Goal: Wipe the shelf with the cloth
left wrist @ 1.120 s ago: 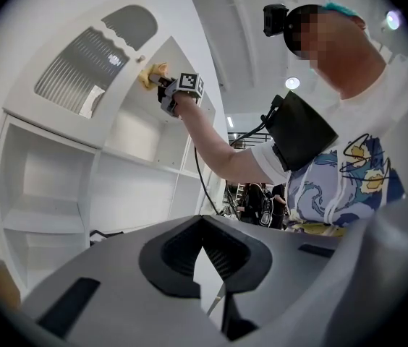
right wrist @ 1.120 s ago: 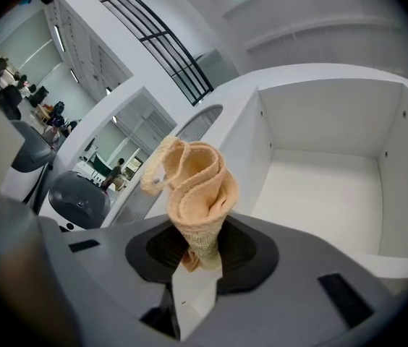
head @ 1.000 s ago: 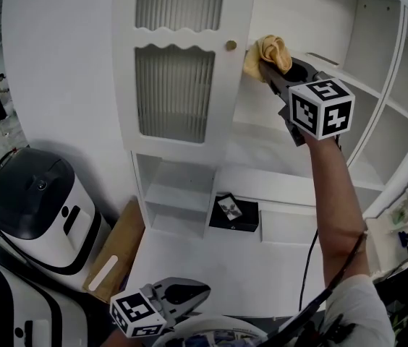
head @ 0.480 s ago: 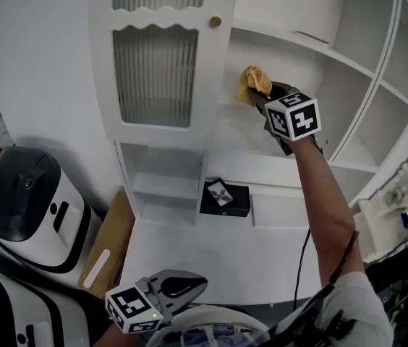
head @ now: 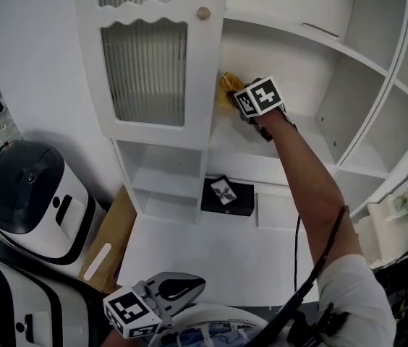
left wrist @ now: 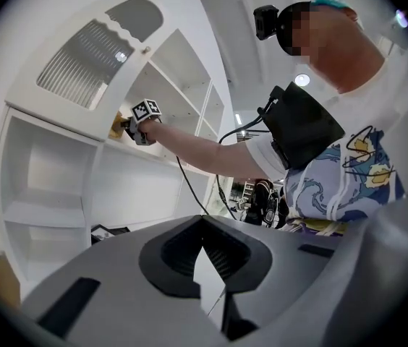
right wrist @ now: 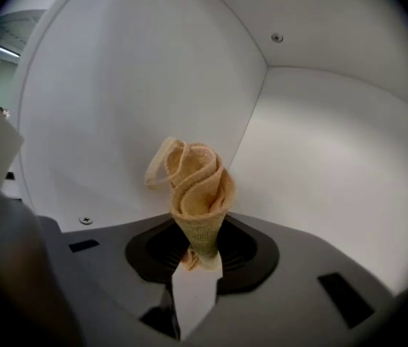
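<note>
White shelf [head: 291, 142] behind; right tool [right wrist: 197, 257] clamped on yellow cloth [right wrist: 198, 183].

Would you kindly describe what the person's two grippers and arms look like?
Both the left gripper and the right gripper have grey bodies with black ribbed pads, and each carries a white cube printed with black square markers. A black cable runs along the right arm, which wears a short white sleeve.

Grey hand-held gripper [left wrist: 205, 266] w/ b&w marker cube [head: 130, 314]; white sleeve [head: 356, 295], black cable [head: 297, 251]
</note>
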Demonstrator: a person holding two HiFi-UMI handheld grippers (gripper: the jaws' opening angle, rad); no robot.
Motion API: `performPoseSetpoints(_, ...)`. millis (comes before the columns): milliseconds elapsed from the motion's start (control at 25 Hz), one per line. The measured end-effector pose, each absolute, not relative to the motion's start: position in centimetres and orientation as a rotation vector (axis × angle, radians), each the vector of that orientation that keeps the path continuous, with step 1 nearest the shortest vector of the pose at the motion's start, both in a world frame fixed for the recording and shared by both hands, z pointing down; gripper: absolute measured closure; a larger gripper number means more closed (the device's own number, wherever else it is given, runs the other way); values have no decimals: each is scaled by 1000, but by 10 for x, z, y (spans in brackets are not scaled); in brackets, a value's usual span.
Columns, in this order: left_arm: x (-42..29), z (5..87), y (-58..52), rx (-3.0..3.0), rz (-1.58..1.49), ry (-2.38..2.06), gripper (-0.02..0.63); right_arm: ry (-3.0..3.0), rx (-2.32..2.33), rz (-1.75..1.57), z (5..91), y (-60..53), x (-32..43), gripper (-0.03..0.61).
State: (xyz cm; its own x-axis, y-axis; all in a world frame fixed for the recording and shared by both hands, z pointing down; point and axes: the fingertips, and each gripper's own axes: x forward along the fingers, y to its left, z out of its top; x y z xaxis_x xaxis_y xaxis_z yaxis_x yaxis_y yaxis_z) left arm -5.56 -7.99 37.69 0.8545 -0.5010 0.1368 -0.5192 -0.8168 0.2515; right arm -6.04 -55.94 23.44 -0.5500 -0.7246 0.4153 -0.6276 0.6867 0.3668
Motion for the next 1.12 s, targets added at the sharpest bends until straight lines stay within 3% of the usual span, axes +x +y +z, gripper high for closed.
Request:
performPoseSetpoints(360, -57, 382, -90, 2693, 90, -859, 601, -2256, 1020, -202, 263, -592, -49, 465)
performPoseSetpoints(1120, -20, 381, -105, 2780, 139, -664, 601, -1878, 1435, -96, 266, -617, 172, 465)
